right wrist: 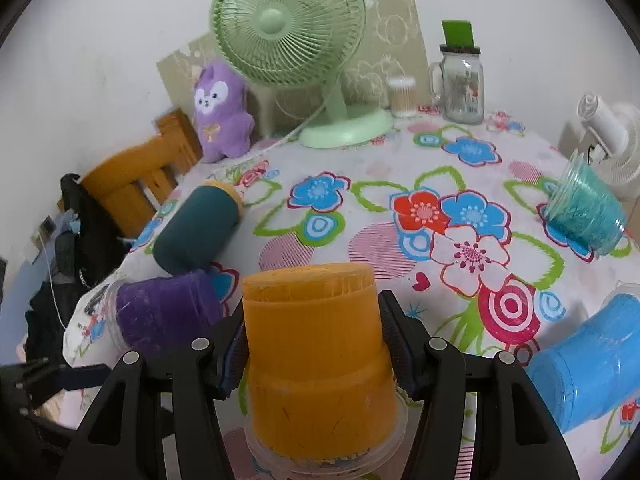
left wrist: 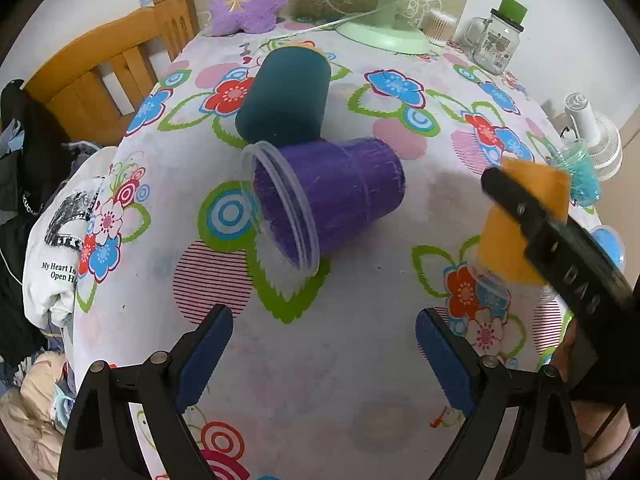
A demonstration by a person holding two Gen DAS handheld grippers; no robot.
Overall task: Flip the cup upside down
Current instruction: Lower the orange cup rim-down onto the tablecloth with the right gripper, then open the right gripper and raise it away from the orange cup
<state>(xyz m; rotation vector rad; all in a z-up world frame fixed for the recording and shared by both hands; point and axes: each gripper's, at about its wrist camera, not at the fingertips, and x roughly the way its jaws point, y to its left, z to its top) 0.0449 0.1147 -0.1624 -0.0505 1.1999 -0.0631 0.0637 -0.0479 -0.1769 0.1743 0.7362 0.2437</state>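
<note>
My right gripper [right wrist: 314, 340] is shut on an orange cup [right wrist: 316, 360], held with its base up and clear rim down, just over the flowered tablecloth [right wrist: 360, 208]. In the left wrist view the orange cup [left wrist: 520, 216] shows at the right with a black finger across it. My left gripper [left wrist: 324, 356] is open and empty above the cloth, short of a purple cup [left wrist: 332, 200] that lies on its side, mouth toward me. A dark teal cup [left wrist: 286, 96] lies on its side behind it, touching it.
A blue cup [right wrist: 588, 364] lies on its side at the right; a turquoise cup [right wrist: 584, 216] lies at the far right edge. A green fan [right wrist: 292, 40], purple plush [right wrist: 220, 112], glass jar [right wrist: 462, 84] and cotton swabs stand at the back. A wooden chair [left wrist: 104, 68] is left.
</note>
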